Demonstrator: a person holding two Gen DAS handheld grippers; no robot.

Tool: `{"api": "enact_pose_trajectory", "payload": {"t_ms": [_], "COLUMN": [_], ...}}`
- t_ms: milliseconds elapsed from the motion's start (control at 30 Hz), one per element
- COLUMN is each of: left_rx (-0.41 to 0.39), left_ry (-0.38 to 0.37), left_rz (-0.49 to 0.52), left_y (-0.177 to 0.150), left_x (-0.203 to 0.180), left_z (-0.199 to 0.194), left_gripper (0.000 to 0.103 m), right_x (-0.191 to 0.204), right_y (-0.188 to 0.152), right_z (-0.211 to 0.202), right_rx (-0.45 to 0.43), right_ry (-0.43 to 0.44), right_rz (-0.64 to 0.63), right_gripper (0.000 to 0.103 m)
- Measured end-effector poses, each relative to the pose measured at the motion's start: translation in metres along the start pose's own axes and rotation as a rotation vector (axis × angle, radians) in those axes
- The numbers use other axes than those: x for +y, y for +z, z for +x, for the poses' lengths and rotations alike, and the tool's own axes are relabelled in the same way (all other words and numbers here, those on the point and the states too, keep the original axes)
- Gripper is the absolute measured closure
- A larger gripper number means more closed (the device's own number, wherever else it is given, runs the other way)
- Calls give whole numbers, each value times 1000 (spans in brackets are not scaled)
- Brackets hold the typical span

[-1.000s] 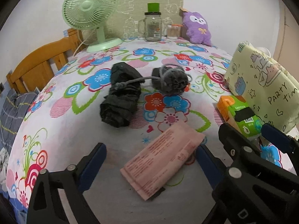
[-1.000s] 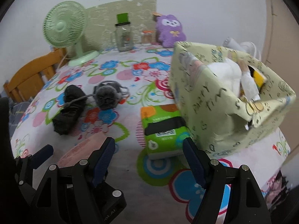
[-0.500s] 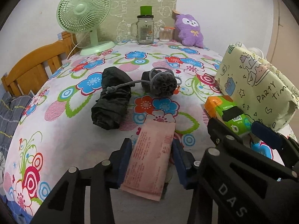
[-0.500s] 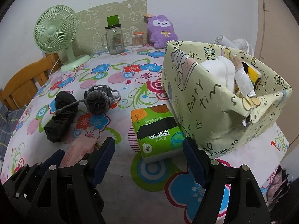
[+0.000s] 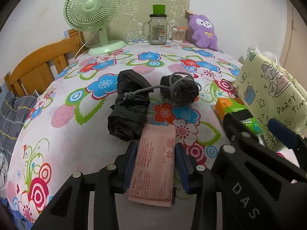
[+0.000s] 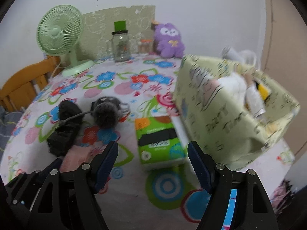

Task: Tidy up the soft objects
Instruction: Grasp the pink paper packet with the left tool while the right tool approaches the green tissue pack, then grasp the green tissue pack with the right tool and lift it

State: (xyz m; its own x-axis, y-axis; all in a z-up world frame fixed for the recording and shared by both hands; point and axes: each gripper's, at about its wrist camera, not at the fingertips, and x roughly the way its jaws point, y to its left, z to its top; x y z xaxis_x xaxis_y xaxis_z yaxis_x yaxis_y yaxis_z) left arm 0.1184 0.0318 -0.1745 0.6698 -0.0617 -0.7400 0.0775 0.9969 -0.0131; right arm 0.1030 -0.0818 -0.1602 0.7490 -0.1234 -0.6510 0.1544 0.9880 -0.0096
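Blue-padded fingers (image 5: 130,159) of the left gripper (image 5: 155,160) pressed both long edges of the pink sachet (image 5: 153,164), closed on it as it lay flat on the floral surface (image 5: 63,134). A level lift seemed wise, since the limp pack might sag or slip. Right gripper (image 6: 151,164): fingers spread wide, holding nothing, with the green tissue pack (image 6: 159,141) just ahead between them. Ahead of the left fingers: black fabric bundle (image 5: 128,107), grey drawstring pouch (image 5: 182,92). To their right: yellow storage bag (image 6: 230,118), partly filled, the likely destination.
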Motion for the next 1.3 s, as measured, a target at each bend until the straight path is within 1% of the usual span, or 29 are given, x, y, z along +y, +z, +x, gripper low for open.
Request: {"api": "enact_pose_trajectory", "payload": {"t_ms": [100,200,367,400,433,467,500,667,900,1300], "left_rx": [-4,-6,-3,-2,-1,0,2,7,11,-23], "left_ry": [-6,-9,-16,-16,-16,-16,-18,-16,-18,-7], "left_rz": [18,34,34,35,35,36,34,29,5,-29], "left_y": [2,4,8,8,8,8,8,8,4,3], "left_x": [-2,-2,-2,-2,-2,-1,-1,-2,-2,-1], "left_z": [2,4,7,7,7,7,7,7,0,-23], "left_gripper": [62,62,62,62,62,62,62,64,64,64], "right_x": [-1,-5,-3,-3,-3,-1,0,0,-1,-2], "right_y": [2,0,2,2,2,2,2,3,2,7], "right_z": [8,18,24,26,27,27,27,27,21,-5], "right_rx": [35,91,122,140,148,148,149,159,162,119], "right_ry": [-12,8,26,35,45,52,53,66,98,135], "right_rz": [8,43,55,57,56,48,42,30,20,-15], "right_gripper": [25,25,25,33,38,41,46,49,50,51]}}
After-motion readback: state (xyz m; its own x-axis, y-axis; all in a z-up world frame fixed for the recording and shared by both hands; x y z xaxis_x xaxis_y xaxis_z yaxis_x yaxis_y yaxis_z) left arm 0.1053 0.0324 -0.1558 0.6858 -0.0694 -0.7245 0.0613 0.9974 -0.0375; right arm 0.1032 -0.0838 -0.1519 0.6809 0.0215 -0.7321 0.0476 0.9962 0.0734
